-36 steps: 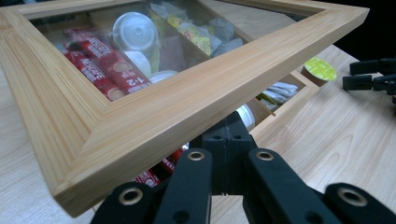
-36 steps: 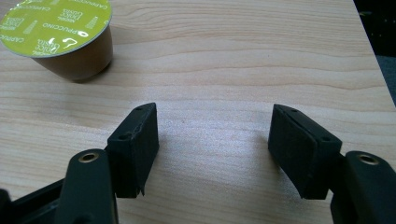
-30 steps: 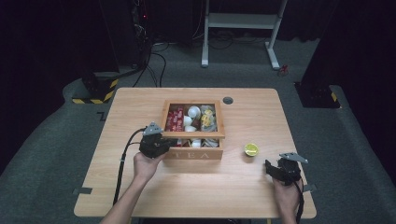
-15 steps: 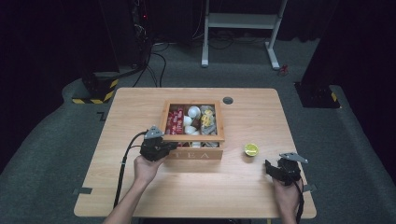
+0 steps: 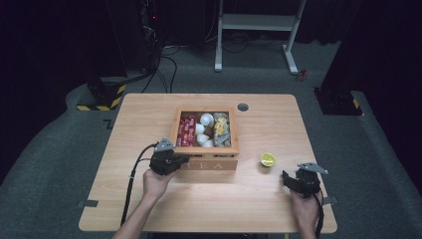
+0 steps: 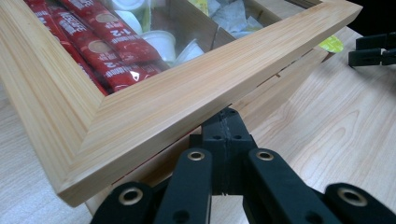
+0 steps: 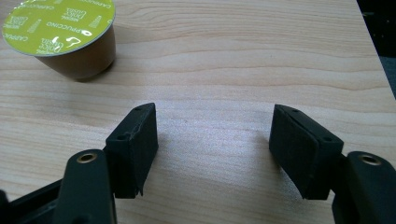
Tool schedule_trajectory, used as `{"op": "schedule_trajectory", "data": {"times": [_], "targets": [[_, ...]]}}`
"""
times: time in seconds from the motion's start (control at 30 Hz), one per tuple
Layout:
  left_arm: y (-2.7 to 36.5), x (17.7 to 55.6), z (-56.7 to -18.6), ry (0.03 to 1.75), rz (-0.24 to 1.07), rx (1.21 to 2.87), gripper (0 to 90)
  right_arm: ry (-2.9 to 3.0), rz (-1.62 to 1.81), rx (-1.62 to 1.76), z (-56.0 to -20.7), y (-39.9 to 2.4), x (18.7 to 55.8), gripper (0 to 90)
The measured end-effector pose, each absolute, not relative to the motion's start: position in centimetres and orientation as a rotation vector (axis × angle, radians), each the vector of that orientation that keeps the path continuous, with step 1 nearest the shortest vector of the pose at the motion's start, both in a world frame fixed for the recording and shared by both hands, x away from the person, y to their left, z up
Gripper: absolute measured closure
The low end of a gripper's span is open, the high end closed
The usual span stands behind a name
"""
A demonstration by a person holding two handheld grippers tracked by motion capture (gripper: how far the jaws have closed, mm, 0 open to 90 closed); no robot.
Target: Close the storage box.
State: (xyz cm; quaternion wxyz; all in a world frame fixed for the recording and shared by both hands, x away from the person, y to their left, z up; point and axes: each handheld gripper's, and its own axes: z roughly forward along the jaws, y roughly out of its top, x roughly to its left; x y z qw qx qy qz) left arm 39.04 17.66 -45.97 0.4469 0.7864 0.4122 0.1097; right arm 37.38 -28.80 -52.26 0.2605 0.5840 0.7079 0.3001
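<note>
Dark walls and grey carpet surround a pale wooden surface [image 5: 149,209], with a white frame stand and cables on the floor beyond it. Near the middle of the surface stands a wooden tea box [image 5: 204,162] marked TEA on its front, its glass-paned lid [image 6: 154,116] raised a little at the near edge. Through the pane show red sachets [image 6: 112,46], white creamer cups [image 6: 161,42] and pale tea bags [image 6: 231,18], each kind in its own compartment. The left hand-held gripper [image 5: 171,162] sits at the box's front left corner; in the left gripper view its jaws are pressed together with nothing between them, and their tip is tucked under the lid's wooden frame, which tilts up above the box wall. The left hand [image 5: 157,181] holds it from behind, and a black cable trails back along the forearm. To the right of the box, apart from it, a coffee capsule [image 5: 267,159] with a lime-green foil top stands upright on the surface. The right hand-held gripper [image 5: 293,181] rests low near the front right edge, near the capsule but not touching it; in the right gripper view its jaws are parted over bare wood, holding nothing, with the capsule [image 7: 60,35] ahead and off to the left of them.
</note>
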Motion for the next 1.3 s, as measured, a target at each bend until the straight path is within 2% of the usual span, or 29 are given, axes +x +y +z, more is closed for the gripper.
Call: {"op": "schedule_trajectory", "data": {"times": [0.7,1.3], "targets": [[18.0,38.4,-47.0,1.038,0.243,1.966,89.9,1.926,0.817,1.575,-52.3,-28.7,37.4,32.1],[20.8,37.5,-45.4,1.067,0.283,1.849,87.9,1.924,0.817,1.579,-52.3,-28.7,37.3,32.3]]}}
